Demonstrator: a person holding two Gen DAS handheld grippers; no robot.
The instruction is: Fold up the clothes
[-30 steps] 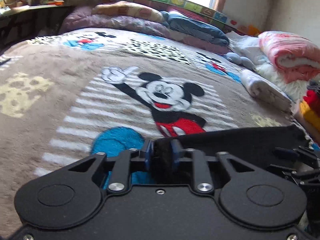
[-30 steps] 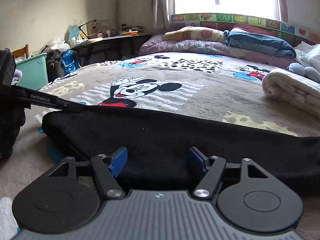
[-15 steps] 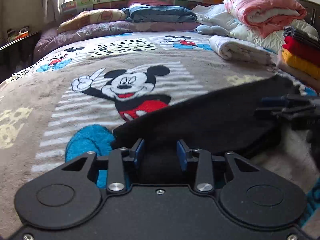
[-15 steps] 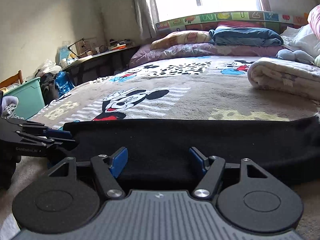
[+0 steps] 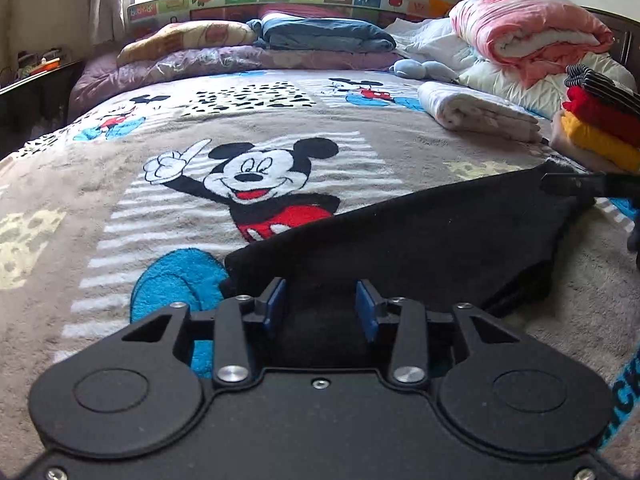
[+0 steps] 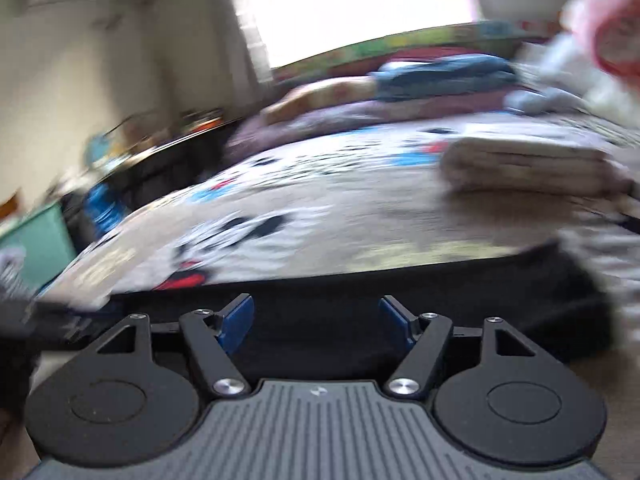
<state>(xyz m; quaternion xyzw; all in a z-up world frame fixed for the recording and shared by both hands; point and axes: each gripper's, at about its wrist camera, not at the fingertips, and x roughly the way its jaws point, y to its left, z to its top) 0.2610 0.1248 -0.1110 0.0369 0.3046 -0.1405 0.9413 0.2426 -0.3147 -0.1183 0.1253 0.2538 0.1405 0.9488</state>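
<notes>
One Mickey Mouse blanket point(image 5: 120, 184) covers the bed, printed with three Mickey figures in the left wrist view. At the far end lie one purple quilt point(image 5: 224, 64), one patterned pillow point(image 5: 188, 38) and one folded blue blanket point(image 5: 324, 34). To the right sit one rolled pink-and-white comforter point(image 5: 532, 28), one rolled white towel point(image 5: 476, 112) and one stack of folded clothes point(image 5: 600, 120) showing striped, red and yellow layers.

One black garment point(image 5: 420, 236) lies flat on the near part of the blanket, in a long band running from the left tongs toward the right edge; the right wrist view point(image 6: 360, 312), heavily blurred, shows it as a dark strip across the front.

The left gripper point(image 5: 320, 306) stands with its two blue pads point(image 5: 276, 304) parted and the garment's near edge between them, pads not pressing the cloth. The right gripper point(image 6: 316, 320) has its two pads spread wide over the garment, gripping nothing.
</notes>
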